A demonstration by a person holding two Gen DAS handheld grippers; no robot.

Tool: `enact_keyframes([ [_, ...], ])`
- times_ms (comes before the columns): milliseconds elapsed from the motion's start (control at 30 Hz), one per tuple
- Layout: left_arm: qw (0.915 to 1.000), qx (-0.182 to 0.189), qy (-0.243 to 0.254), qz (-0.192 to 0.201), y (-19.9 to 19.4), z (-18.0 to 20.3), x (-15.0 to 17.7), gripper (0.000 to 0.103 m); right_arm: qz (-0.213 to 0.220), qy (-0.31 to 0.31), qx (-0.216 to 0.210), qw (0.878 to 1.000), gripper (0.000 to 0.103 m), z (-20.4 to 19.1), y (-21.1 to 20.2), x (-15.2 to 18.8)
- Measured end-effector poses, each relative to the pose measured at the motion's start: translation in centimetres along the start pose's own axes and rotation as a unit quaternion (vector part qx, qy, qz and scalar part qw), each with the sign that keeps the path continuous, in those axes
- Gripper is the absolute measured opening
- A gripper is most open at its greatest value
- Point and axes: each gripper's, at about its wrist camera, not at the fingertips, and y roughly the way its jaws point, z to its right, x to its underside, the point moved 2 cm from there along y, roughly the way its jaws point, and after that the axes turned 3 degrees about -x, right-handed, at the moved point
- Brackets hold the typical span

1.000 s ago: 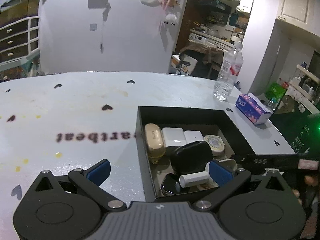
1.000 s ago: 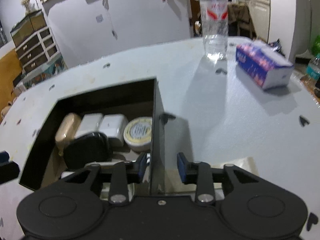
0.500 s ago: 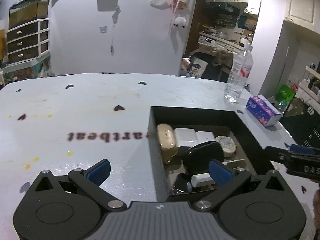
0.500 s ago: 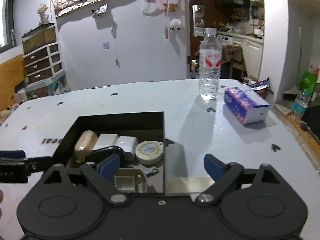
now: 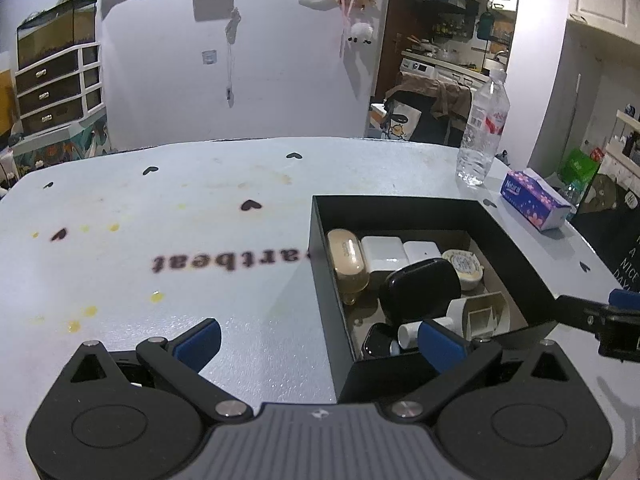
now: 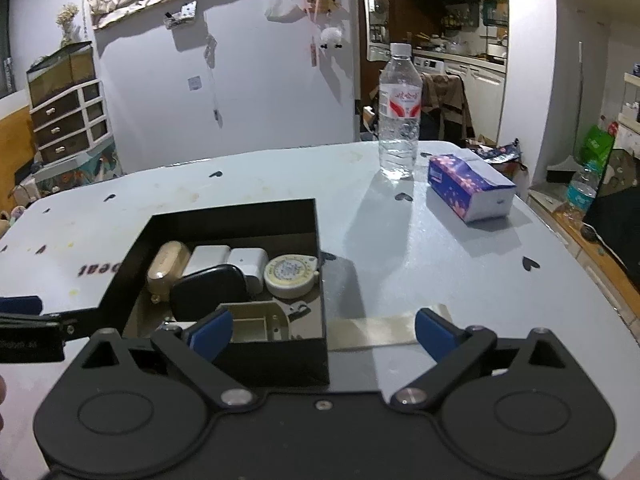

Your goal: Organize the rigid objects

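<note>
A black open box (image 5: 516,252) (image 6: 136,248) stands on the white table and holds several small items: a gold case (image 5: 346,258) (image 6: 166,266), two white chargers (image 5: 382,252) (image 6: 208,258), a round tin (image 5: 464,264) (image 6: 290,274), a black case (image 5: 420,290) (image 6: 208,292) and a beige plastic part (image 6: 256,324). My left gripper (image 5: 320,344) is open and empty, above the box's near left corner. My right gripper (image 6: 322,330) is open and empty, above the box's near right corner.
A water bottle (image 6: 400,120) (image 5: 482,132) and a purple tissue box (image 6: 468,188) (image 5: 534,200) stand at the table's far right. A strip of tape (image 6: 376,330) lies on the table right of the box. The table's right edge (image 6: 580,264) is close.
My right gripper has opened, let go of the box's right wall, and pulled back and up. The left gripper drew back slightly and stayed open.
</note>
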Motion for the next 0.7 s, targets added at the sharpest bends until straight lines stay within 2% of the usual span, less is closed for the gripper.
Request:
enact_keyframes([
  [267, 0.9999, -0.015, 0.001, 0.001, -0.23, -0.3, 0.02, 0.103, -0.004, -0.009, 0.02, 1.0, 0.098, -0.15, -0.22, 0.24],
  [700, 0.9998, -0.017, 0.002, -0.006, 0.1, -0.35, 0.12, 0.103, -0.008, -0.014, 0.019, 1.0, 0.098, -0.36, -0.02, 0.17],
])
